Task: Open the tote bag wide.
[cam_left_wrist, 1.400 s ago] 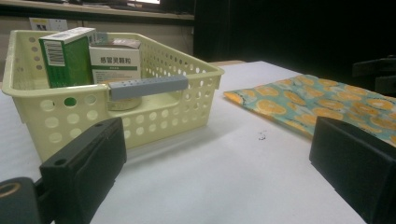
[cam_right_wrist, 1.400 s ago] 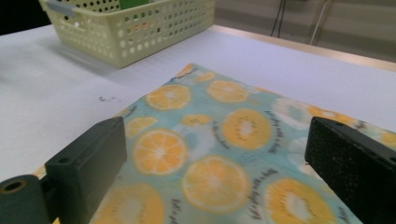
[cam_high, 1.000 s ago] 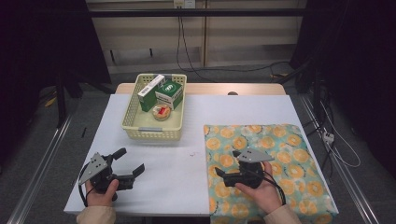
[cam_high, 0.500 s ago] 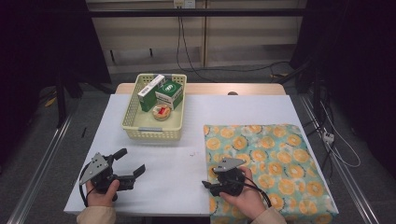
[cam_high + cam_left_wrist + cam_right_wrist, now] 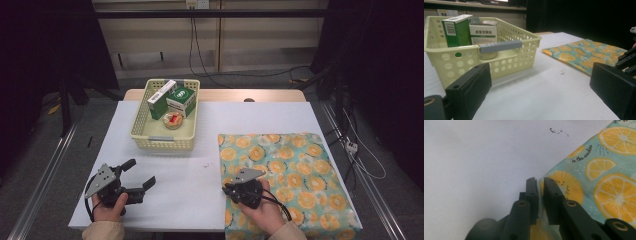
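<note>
An orange-slice patterned cloth (image 5: 300, 170) lies flat on the right half of the white table (image 5: 200, 165). My right gripper (image 5: 227, 190) is at the cloth's near left edge. In the right gripper view its jaws (image 5: 541, 181) have just been closing and now pinch the cloth (image 5: 609, 182) edge between them. My left gripper (image 5: 141, 172) rests at the near left of the table, jaws wide apart with nothing between them. In the left gripper view the left gripper (image 5: 541, 92) faces the basket (image 5: 529, 35) and the cloth (image 5: 579, 53).
A pale yellow basket (image 5: 162, 142) stands at the back centre-left, holding a green box (image 5: 181, 100), a white-and-green box (image 5: 161, 95) and a small round tin (image 5: 173, 120). Bare white tabletop lies between the two grippers. Cables trail on the floor behind the table.
My right gripper has moved left and slightly down to the cloth's near left edge, and its jaws have closed from wide apart onto that edge. The left gripper has stayed put.
</note>
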### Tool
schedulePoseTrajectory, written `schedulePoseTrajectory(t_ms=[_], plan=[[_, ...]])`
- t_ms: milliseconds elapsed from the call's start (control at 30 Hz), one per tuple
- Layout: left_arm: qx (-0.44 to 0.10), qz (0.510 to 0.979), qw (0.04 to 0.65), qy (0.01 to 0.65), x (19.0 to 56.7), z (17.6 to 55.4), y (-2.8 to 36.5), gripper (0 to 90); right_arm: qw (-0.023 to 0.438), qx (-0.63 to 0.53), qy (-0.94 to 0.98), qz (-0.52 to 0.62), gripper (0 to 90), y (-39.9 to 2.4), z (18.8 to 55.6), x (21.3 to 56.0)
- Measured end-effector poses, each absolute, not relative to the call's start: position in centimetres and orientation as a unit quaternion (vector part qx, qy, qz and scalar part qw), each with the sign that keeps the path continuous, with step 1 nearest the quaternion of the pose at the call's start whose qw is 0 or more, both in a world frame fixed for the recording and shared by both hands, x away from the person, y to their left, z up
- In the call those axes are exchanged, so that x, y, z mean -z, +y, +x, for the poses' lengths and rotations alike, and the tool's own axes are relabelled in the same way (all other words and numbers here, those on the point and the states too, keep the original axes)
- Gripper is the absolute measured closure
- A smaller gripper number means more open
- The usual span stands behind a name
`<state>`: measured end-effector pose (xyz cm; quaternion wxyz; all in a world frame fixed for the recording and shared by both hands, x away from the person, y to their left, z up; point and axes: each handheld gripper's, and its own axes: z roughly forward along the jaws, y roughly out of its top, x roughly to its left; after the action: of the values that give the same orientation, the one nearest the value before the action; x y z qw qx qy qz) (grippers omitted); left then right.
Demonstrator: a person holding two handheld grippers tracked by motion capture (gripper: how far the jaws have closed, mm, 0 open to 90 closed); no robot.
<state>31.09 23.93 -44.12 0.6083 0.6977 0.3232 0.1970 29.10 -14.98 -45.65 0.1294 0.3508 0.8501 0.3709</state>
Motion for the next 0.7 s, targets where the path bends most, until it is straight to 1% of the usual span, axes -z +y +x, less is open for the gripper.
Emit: schedulePoseTrajectory(t_ms=[67, 233, 300, 400, 633, 667, 700], plan=[[-0.195, 0.696, 0.61, 0.325, 44.1, 31.1, 23.9, 3.8, 0.126, -0.376, 0.847, 0.355, 90.0, -15.2, 29.3, 45.7], [-0.196, 0.699, 0.608, 0.32, 44.1, 31.0, 23.8, 3.8, 0.119, -0.392, 0.836, 0.364, 90.0, -15.6, 29.6, 45.7], [-0.196, 0.699, 0.609, 0.32, 44.1, 31.0, 23.8, 3.8, 0.108, -0.413, 0.821, 0.379, 90.0, -16.0, 30.2, 45.3], [-0.199, 0.699, 0.608, 0.32, 44.1, 30.9, 23.8, 3.8, 0.107, -0.425, 0.811, 0.387, 90.0, -16.3, 31.0, 44.6], [-0.2, 0.697, 0.609, 0.321, 44.1, 30.8, 24.0, 3.8, 0.114, -0.423, 0.806, 0.398, 90.0, -15.8, 35.2, 42.8], [-0.2, 0.697, 0.609, 0.321, 44.1, 30.8, 24.0, 3.8, 0.114, -0.423, 0.806, 0.398, 90.0, -15.8, 35.2, 42.8], [-0.199, 0.695, 0.612, 0.322, 44.1, 30.8, 24.0, 3.8, 0.117, -0.428, 0.801, 0.403, 90.0, -15.7, 36.3, 42.3]])
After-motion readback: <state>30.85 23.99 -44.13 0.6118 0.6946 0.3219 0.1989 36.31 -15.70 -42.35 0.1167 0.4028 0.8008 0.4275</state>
